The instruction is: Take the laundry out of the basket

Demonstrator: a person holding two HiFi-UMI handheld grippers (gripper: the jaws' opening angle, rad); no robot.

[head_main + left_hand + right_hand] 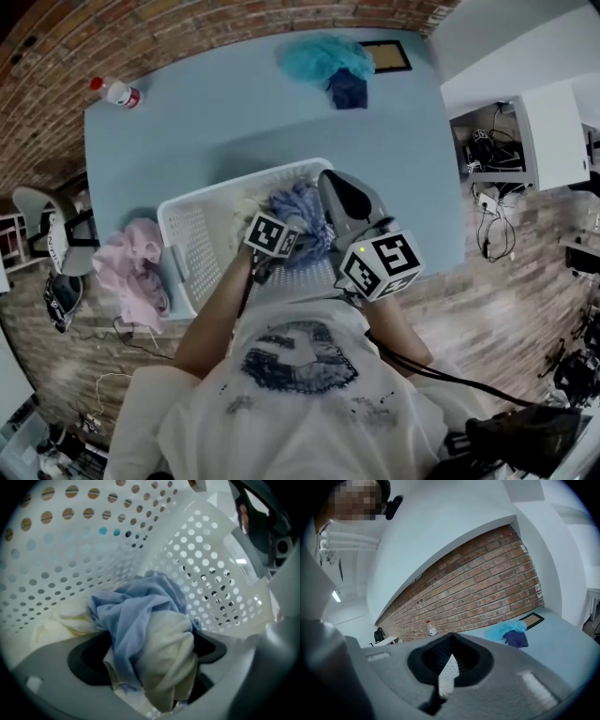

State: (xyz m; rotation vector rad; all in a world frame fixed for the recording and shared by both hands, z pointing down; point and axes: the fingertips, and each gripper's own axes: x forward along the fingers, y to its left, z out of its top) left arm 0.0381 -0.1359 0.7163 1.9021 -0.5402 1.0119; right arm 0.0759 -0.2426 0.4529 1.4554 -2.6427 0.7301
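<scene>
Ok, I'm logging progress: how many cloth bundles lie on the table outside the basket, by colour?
Pink bundle: 1
Teal bundle: 1
Dark blue bundle: 1
Total: 3

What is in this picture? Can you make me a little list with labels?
Basket: white basket on the blue table
Left gripper: shut on blue and cream clothes inside the basket
Right gripper: shut, holding nothing
Out of the basket: pink clothes beside it; teal cloth at the table's far end
Also there: bottle
</scene>
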